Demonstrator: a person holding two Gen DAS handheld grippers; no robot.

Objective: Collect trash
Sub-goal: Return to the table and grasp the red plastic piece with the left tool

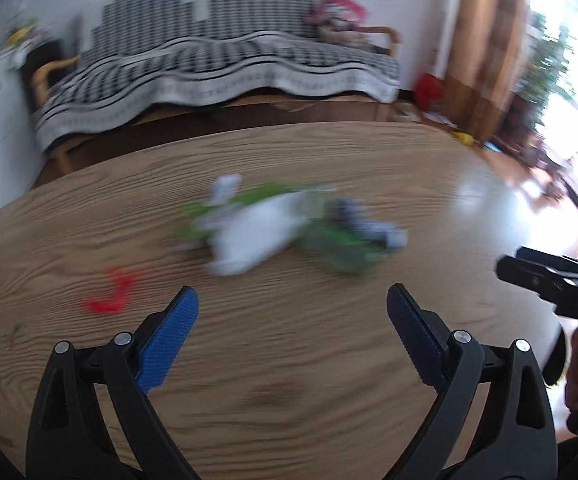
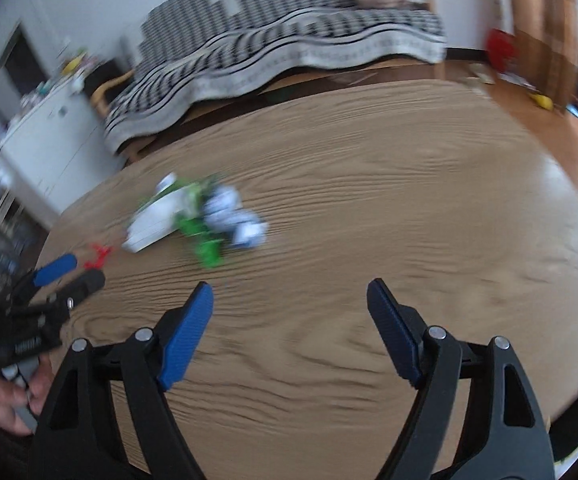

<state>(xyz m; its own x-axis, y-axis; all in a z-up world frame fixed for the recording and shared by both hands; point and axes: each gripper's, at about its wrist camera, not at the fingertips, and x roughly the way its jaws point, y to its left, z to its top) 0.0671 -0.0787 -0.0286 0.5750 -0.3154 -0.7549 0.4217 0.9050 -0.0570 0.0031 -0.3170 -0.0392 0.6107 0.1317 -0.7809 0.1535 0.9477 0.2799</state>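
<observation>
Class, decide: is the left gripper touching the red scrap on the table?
Apart. In the left wrist view, bare wood lies between the red scrap and the left gripper, whose open jaws hold nothing; the right wrist view also shows them separated.

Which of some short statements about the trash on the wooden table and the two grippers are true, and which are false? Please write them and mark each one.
1. Both grippers hold nothing. True: the left gripper and the right gripper have their fingers spread wide apart with only the wooden table between them.
2. The red scrap lies inside the pile. False: it lies apart from the pile of wrappers, nearer the left gripper.
3. The pile contains green and white pieces. True.
4. The trash lies on the sofa. False: it lies on the table; the sofa stands behind it.
5. The right gripper touches the pile. False: bare table separates them.
</observation>
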